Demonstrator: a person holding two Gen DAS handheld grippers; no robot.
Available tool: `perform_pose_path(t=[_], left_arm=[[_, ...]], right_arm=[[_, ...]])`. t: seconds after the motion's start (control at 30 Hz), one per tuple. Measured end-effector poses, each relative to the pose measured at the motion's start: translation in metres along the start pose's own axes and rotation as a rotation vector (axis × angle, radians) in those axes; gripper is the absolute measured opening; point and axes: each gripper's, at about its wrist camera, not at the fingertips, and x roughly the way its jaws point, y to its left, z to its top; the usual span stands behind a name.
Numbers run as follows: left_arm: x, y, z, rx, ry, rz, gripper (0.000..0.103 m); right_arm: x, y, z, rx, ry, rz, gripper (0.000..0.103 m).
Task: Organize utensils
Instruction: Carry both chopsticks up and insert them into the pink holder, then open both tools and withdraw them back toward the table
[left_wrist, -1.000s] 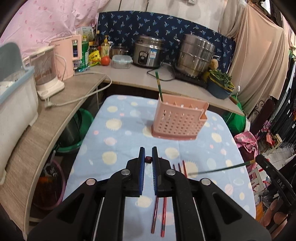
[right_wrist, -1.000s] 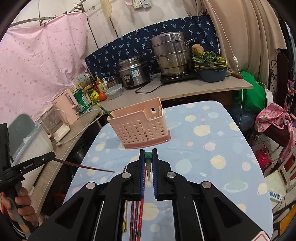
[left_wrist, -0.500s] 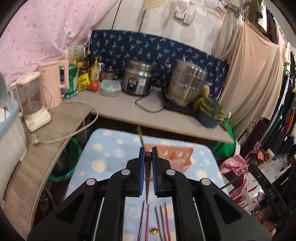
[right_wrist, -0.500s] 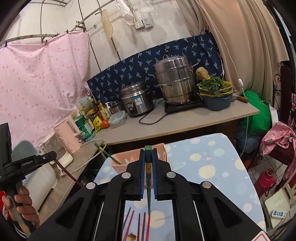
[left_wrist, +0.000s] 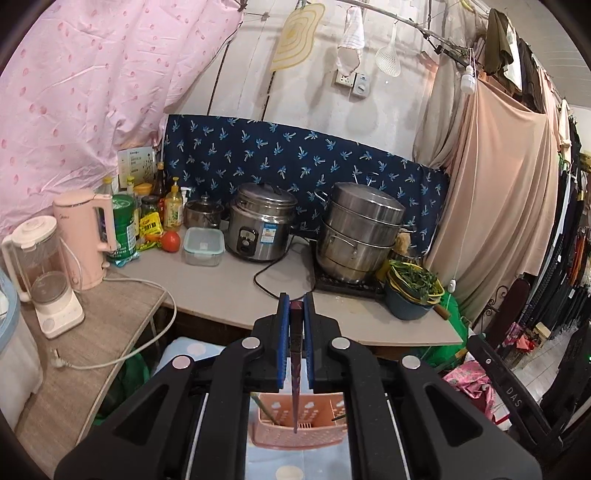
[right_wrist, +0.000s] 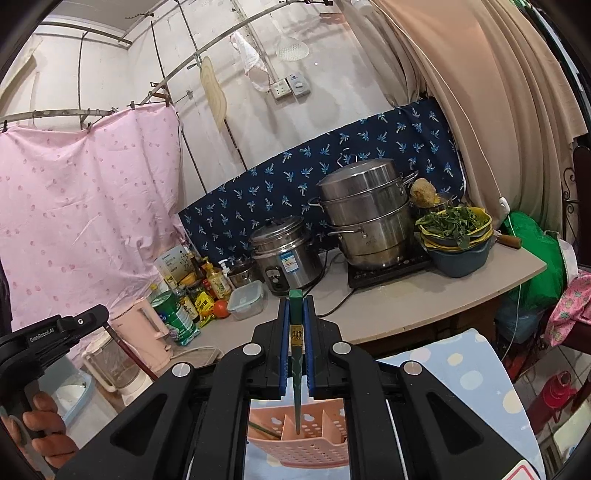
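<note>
The left gripper (left_wrist: 295, 314) is clamped on a dark red chopstick (left_wrist: 295, 369) that hangs tip-down between its fingers, the tip above the pink basket (left_wrist: 299, 435) just below and ahead of it on the worktop (left_wrist: 295, 467). The right gripper (right_wrist: 295, 314) is clamped on a green chopstick (right_wrist: 296, 354), also tip-down, its point over the divided basket (right_wrist: 299, 446) below, where another green stick (right_wrist: 264, 430) leans in the left compartment.
</note>
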Motion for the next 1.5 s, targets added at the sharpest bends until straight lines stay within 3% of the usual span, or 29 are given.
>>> perform_pose_path(t=[0.4, 0.7, 0.8, 0.87, 1.23, 1.5], left_arm=[[0.062, 0.008, -0.033, 0.026, 0.112, 0.049, 0.007], [0.082, 0.013, -0.058, 0.024, 0.17, 0.058, 0.008], [0.079, 0.013, -0.061, 0.034, 0.169, 0.062, 0.017], [0.075, 0.014, -0.062, 0.03, 0.157, 0.071, 0.041], [0.041, 0.017, -0.071, 0.035, 0.149, 0.083, 0.043], [0.003, 0.028, -0.118, 0.035, 0.201, 0.103, 0.047]], right_arm=[[0.063, -0.006, -0.056, -0.039, 0.167, -0.033, 0.007], [0.071, -0.01, -0.073, -0.048, 0.196, -0.065, 0.009], [0.068, -0.011, -0.074, -0.046, 0.19, -0.073, 0.013], [0.064, -0.013, -0.073, -0.037, 0.188, -0.074, 0.013], [0.017, -0.015, -0.078, -0.035, 0.182, -0.065, 0.015], [-0.038, -0.017, -0.126, -0.019, 0.269, -0.05, 0.017]])
